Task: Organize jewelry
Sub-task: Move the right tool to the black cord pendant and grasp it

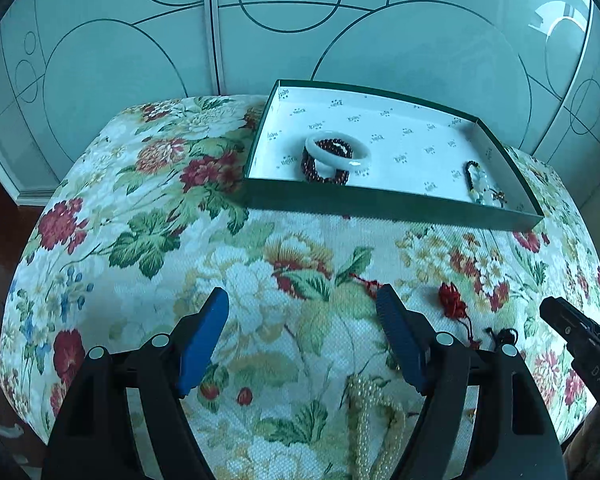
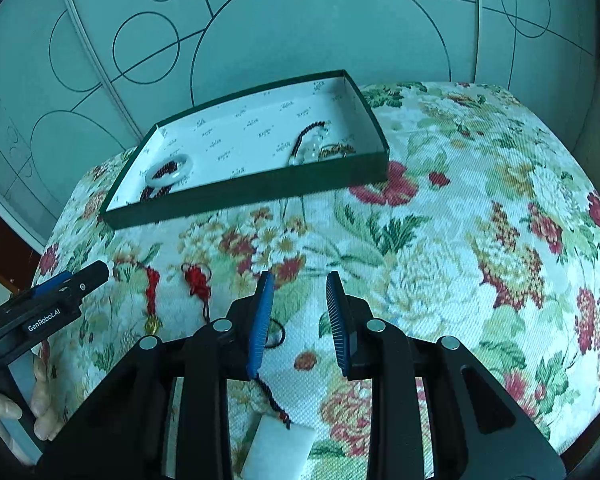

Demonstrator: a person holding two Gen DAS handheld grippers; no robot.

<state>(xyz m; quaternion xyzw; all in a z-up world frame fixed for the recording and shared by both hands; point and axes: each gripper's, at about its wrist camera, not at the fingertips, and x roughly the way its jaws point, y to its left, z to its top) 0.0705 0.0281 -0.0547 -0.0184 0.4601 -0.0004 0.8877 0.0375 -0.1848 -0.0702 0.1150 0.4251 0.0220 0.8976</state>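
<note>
The left tool (image 1: pixel 302 308) hangs spread and empty over the floral cushion (image 1: pixel 140 216), a pearl necklace (image 1: pixel 374 412) just below it and a red knotted charm (image 1: pixel 452 300) beside it. Further right, the right tool (image 2: pixel 300 284) stands slightly parted with nothing pinched, above a white jade pendant (image 2: pixel 278 452) on its dark cord. With a white bangle (image 1: pixel 338 154) and beads already in the green box (image 1: pixel 380 206), the next pickup probably needs a tool lowered onto a loose piece; the necklace and pendant are cut off by the tool frames.
</note>
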